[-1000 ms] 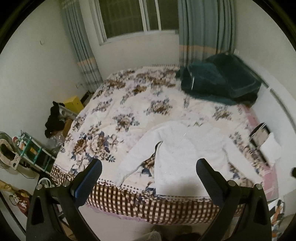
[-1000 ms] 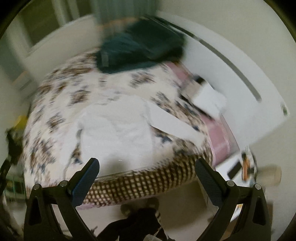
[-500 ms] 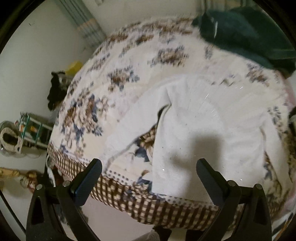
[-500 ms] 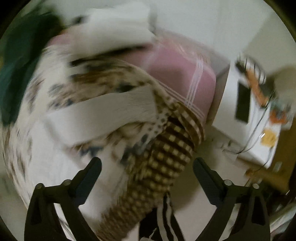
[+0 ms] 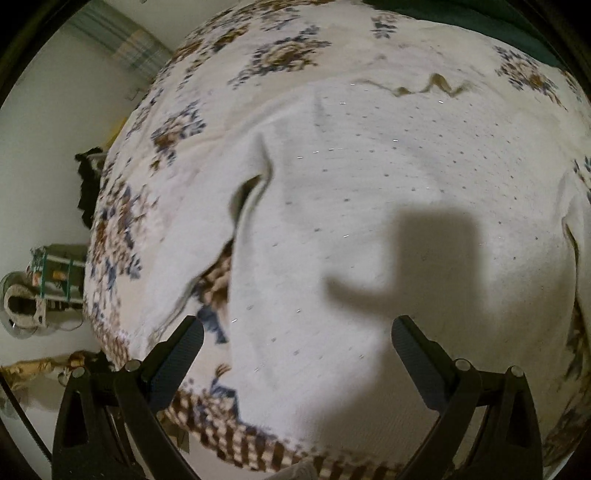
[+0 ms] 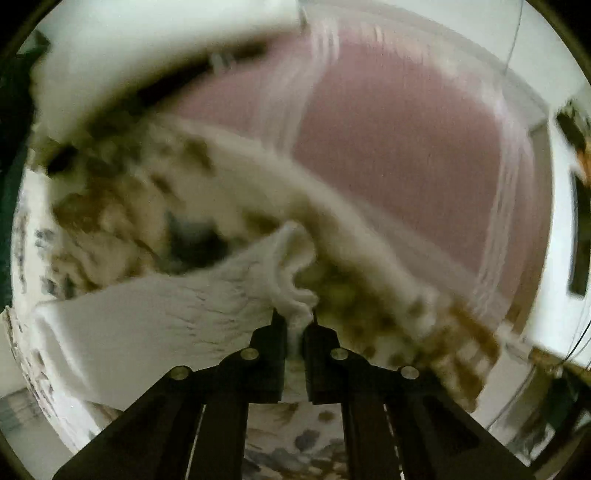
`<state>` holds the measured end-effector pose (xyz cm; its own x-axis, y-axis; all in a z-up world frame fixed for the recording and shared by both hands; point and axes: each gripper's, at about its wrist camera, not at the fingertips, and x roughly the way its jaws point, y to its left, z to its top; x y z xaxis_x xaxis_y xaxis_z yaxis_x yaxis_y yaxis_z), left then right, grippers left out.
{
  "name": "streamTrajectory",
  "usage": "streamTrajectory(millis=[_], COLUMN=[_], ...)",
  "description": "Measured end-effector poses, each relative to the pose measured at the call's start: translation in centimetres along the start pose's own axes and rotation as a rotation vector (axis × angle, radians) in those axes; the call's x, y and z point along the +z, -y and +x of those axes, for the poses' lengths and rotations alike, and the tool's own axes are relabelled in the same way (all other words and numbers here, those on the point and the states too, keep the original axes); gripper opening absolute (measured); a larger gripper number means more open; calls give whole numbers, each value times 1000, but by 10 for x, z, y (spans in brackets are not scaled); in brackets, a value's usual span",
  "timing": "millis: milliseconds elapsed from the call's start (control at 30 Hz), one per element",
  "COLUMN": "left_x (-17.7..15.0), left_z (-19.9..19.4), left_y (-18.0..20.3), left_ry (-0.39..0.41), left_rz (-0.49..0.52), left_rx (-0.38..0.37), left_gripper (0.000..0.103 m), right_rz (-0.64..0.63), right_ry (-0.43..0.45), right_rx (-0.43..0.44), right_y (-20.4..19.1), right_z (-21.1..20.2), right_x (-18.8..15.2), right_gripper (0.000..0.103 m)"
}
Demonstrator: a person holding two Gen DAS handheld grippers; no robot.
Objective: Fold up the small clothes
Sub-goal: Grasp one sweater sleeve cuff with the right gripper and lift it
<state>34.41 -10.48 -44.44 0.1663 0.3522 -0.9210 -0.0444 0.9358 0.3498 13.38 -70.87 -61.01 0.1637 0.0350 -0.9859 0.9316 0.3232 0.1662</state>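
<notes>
1. The bed fills most of what I see through my left wrist camera. Its floral quilt has a brown checked border along the near edge.
2. The white sweater lies spread flat on the quilt, its body close to that checked border. One sleeve runs down the quilt's left side, with a narrow gap of quilt showing between it and the body.
3. A dark green blanket sits at the far edge of the bed, beyond the sweater's collar.
4. A shadow of my tool falls on the sweater's lower middle.
5. My left hand-held gripper hangs above the sweater's hem area, angled steeply down. Its jaws stand wide apart, with nothing pressed between them.
6. In the blurred right wrist view, the sweater's other sleeve stretches away to the left over the quilt, with a pink sheet lying past the quilt's edge.
7. My right hand-held gripper points straight down at the sleeve's cuff. Its jaws have just been closing and are now pinched tight on the bunched cuff fabric, which puckers up between the tips.
</notes>
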Motion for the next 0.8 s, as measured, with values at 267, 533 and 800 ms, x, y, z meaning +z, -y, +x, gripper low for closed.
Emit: streamTrajectory(millis=[267, 533, 800], left_x=[-2, -15, -31], left_z=[36, 69, 90], left_y=[24, -4, -87], left_ry=[13, -17, 28], left_rz=[5, -85, -197], left_rx=[-82, -157, -145], left_gripper=[103, 103, 103], right_rz=[-63, -192, -530], right_ry=[126, 219, 251], right_rx=[-10, 46, 97], right_y=[0, -90, -292], right_z=[-43, -101, -137], right_x=[68, 51, -100], right_gripper=[8, 8, 8])
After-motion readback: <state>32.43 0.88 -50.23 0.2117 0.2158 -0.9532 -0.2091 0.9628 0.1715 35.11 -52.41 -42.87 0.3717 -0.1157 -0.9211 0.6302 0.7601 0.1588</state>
